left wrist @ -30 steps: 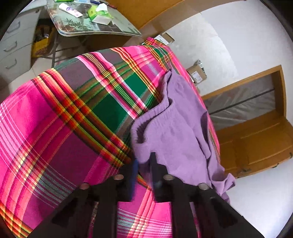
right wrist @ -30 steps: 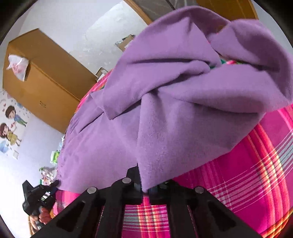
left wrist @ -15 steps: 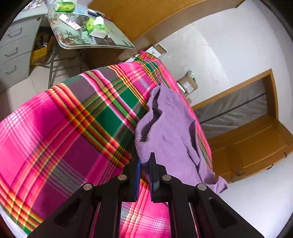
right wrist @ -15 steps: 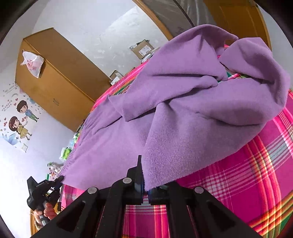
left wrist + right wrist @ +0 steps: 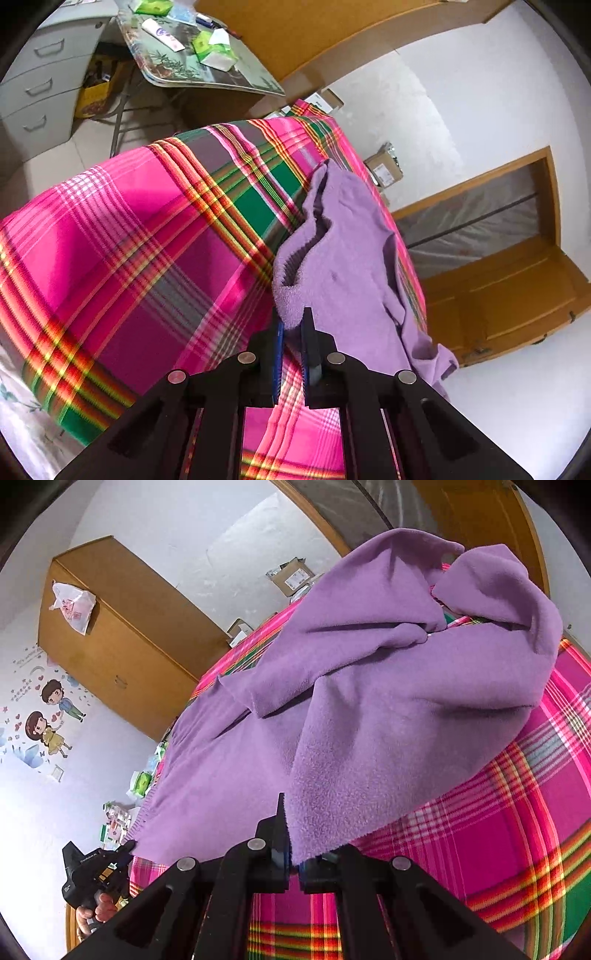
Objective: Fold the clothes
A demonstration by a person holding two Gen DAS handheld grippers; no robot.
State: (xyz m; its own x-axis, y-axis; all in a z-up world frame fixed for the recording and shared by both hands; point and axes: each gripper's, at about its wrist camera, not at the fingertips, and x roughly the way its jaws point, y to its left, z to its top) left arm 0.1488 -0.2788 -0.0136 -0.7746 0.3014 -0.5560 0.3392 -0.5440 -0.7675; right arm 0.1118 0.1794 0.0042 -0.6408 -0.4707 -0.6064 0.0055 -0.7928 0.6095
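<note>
Left wrist view: you've lifted higher; both your left gripper and right gripper stay pinching the purple garment, stretching it flat for folding.

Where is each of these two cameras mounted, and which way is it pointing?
Left wrist: sits on the left gripper, looking along its fingers over the plaid cloth toward a side table; its fingers pinch the purple garment.
Right wrist: sits on the right gripper, looking over the garment toward a wardrobe; its fingers pinch another edge, and the person's left hand with the left gripper shows at lower left.
Shared: garment, plaid cloth, left gripper.
</note>
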